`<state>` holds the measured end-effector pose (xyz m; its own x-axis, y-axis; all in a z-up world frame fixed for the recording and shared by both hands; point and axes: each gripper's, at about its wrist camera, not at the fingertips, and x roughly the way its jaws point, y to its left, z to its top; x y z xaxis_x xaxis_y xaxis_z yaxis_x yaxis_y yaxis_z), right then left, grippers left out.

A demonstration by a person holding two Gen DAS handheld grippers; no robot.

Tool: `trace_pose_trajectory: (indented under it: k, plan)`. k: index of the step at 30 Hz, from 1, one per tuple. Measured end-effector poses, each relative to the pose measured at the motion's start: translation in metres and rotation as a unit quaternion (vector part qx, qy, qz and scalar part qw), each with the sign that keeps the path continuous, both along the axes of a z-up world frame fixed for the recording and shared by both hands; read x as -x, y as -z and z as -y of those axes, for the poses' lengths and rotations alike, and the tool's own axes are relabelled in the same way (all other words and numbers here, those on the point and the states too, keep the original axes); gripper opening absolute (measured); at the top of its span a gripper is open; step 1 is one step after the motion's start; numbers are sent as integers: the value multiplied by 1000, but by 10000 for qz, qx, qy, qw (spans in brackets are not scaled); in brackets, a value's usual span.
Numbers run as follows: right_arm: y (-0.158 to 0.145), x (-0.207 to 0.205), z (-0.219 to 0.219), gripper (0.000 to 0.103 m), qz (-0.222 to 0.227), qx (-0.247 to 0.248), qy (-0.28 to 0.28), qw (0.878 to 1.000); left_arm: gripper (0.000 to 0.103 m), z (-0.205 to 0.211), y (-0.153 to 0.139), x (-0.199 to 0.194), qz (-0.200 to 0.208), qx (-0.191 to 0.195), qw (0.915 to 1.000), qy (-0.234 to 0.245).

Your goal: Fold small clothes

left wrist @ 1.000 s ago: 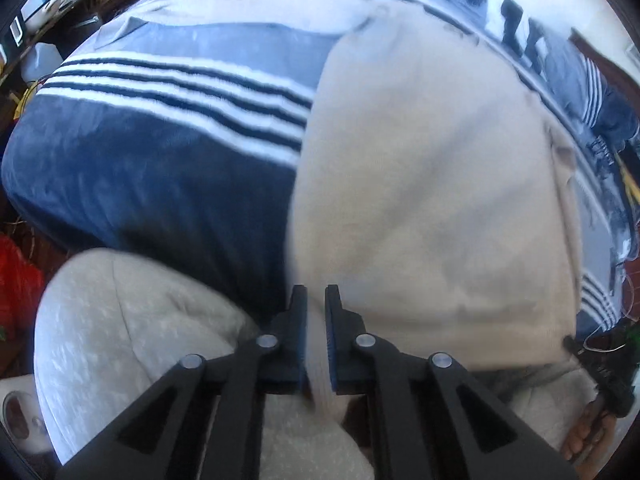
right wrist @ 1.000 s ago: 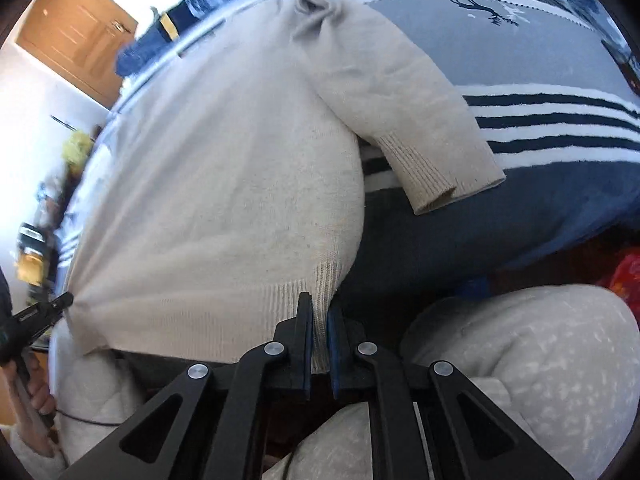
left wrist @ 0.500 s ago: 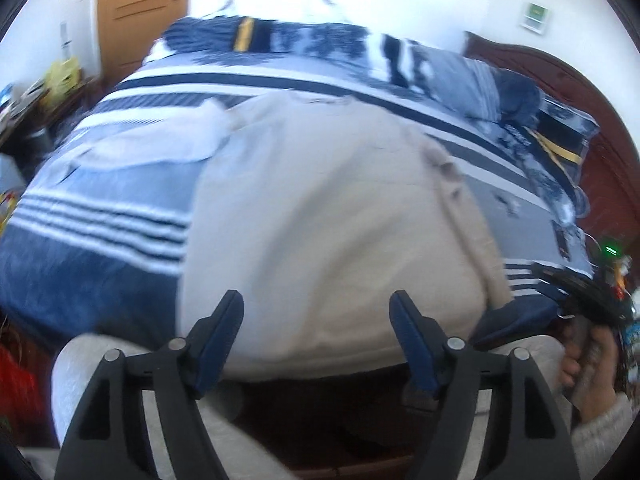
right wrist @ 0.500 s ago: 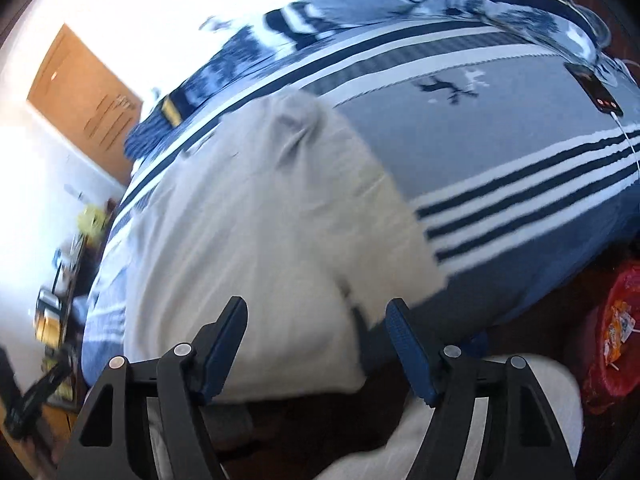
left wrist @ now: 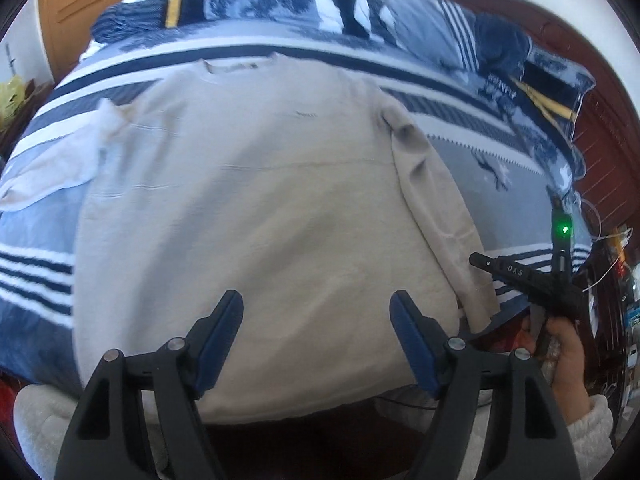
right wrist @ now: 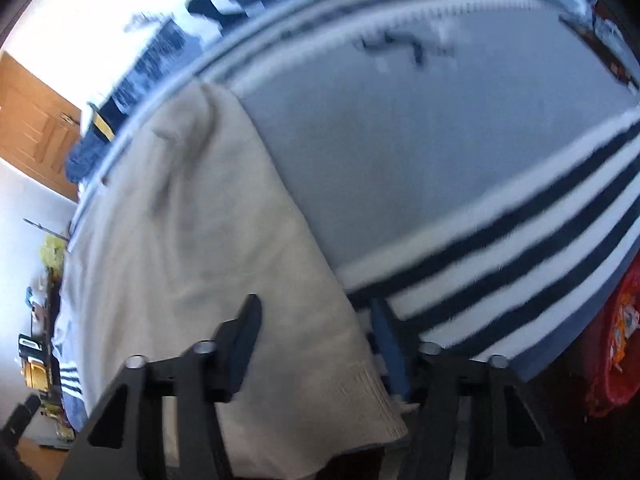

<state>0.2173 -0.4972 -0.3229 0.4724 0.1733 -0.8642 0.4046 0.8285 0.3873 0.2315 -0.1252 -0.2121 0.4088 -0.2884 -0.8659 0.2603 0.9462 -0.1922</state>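
The beige knitted sweater (left wrist: 260, 208) lies flat on the blue striped bed (left wrist: 500, 160). Both hand-held grippers, left (left wrist: 316, 340) and right (right wrist: 316, 344), gape wide and empty. Next, probably, pinch the right sleeve (right wrist: 332, 320) and fold inward.

A matt beige knit sweater (left wrist: 256, 208) with a ribbed hem lies on a fuzzy striped cloth blanket (right wrist: 460, 184), a varnished wooden door (left wrist: 80, 12) stands upper left, and the matt black plastic left gripper (left wrist: 316, 320) carries blue pads.
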Motion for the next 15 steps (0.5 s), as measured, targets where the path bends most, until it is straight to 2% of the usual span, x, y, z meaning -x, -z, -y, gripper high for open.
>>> trace_pose_trajectory:
  k: [2,3,5,7,9,11,13,15]
  plan:
    - [-2,-8,-9,24,-62,388,-343,9986,75,20,9,-14,-110,-31,9999,111]
    - [0,-11,-12,6,-140,494,-467,9976,75,34,12,-22,-151,-47,9997,197]
    - [0,-10,-8,6,-76,352,-461,9983,75,49,13,-33,-165,-40,9994,316]
    - [-17,1,7,6,336,263,-169,9989,75,72,10,-45,-108,61,9986,513]
    - [-47,19,25,6,939,448,115,9945,75,92,9,-55,-62,115,9975,698]
    - [-57,30,38,6,1213,405,370,9911,75,116,10,-69,-125,202,9960,856]
    - [-50,32,50,6,1165,294,575,9911,75,140,13,-82,-218,270,9951,924]
    - [-26,26,59,9,819,-111,545,9951,75,157,16,-91,-284,316,9940,1007]
